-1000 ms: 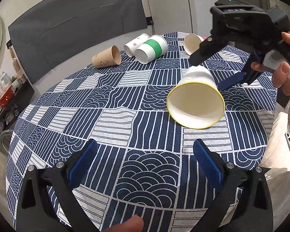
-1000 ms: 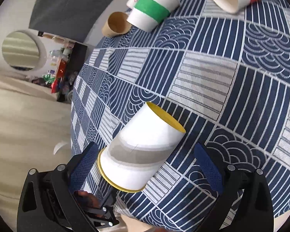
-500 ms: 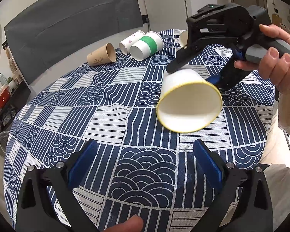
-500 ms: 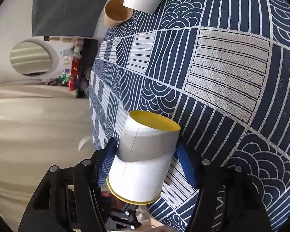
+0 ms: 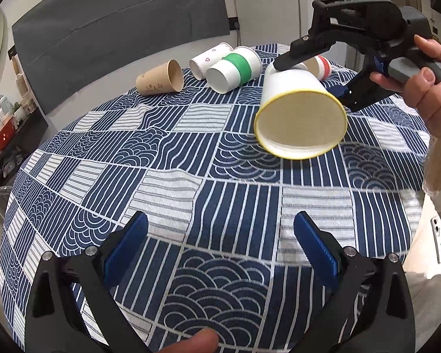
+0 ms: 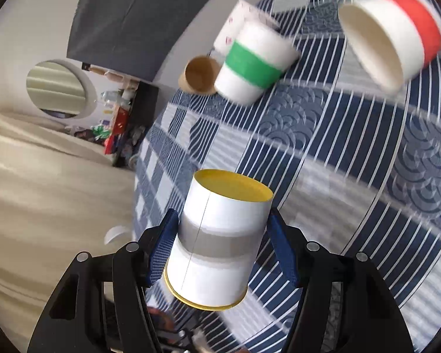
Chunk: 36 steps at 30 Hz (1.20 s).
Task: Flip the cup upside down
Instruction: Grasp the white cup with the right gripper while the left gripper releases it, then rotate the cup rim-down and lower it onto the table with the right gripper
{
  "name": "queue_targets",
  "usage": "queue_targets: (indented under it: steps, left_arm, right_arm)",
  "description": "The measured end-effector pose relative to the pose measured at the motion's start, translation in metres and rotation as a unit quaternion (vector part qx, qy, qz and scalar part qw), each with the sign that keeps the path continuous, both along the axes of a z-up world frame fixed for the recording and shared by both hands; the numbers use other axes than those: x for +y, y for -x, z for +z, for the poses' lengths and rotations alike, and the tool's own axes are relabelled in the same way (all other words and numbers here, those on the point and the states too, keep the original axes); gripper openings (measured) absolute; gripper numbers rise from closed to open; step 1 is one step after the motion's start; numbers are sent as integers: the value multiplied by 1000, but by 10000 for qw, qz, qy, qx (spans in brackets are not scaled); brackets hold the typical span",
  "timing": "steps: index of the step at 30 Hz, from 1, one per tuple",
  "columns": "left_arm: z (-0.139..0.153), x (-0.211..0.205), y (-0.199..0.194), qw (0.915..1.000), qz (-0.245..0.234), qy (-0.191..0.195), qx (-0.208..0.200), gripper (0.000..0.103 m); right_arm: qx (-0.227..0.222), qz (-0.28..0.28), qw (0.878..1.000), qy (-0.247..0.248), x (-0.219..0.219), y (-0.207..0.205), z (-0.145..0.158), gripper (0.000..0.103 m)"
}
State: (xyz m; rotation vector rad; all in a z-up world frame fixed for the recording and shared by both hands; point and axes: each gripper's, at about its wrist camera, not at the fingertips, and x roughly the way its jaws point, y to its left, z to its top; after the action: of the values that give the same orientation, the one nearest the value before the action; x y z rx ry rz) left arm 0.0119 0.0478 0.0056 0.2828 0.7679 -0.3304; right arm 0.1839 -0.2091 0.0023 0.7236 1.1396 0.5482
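A white paper cup with a grey band and yellow rims [image 6: 217, 235] hangs in the air above the patterned tablecloth, with my right gripper [image 6: 223, 241] shut on its sides. In the left wrist view the same cup [image 5: 300, 117] shows its open mouth, tilted down toward the camera, and the right gripper [image 5: 311, 70] held by a hand [image 5: 429, 94] reaches in from the right. My left gripper [image 5: 220, 247] stands open low over the near part of the table, with nothing between its blue pads.
Several other cups lie on their sides at the far edge of the round table [image 5: 167, 188]: a brown one [image 5: 161, 81], one with hearts [image 5: 208, 58], a green-banded one [image 5: 235, 69], a red-banded one [image 6: 394, 44]. A dark panel [image 5: 117, 29] stands behind; a phone [image 5: 439, 242] lies off right.
The right gripper closed on the cup that lay on the cloth, lifted it clear and is turning it, so the mouth now tips downward. The left gripper stayed open and nearly still.
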Motion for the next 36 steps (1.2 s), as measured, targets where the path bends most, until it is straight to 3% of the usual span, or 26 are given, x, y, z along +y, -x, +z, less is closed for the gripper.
queue_targets:
  steps: [4,8,17,22,25,27,29,33,36]
  left_arm:
    - [5,-1,-13,9999,167,1,-8,97]
    - [7,1,-29,9995,328,42,20,97]
    - [2,5,-53,9980,563,243,179,97]
    - [2,1,-55,9978,603,220,193,97]
    - [2,-2,-52,9978,600,204,192,97]
    - [2,-3,-49,9975,637,209,219,97]
    - [1,-5,-45,9976,643,166,201,97]
    - [-2,-10,-35,9968,766,156,180,97]
    - [-4,-15,-26,9966,725,303,237,97]
  right_arm:
    - [-561,-138,9966,593,-1,-15,14,58]
    - [-1260,-230,9823,1366,7,-27,28,58]
    - [-2552,-143,9234,2864,35,-27,33,58]
    - [-2943,127,8992,3236,44,-3,32,59]
    - [-3008,167,8971,3231,43,12,31,60]
    - [-3031,245,8946,3274,43,22,30,77]
    - [-3136,238,8879,3359,41,35,30,88]
    - [-3417,157,8678,3603,37,64,33,92]
    - [-3461,109,8633,3672,28,77,33,93]
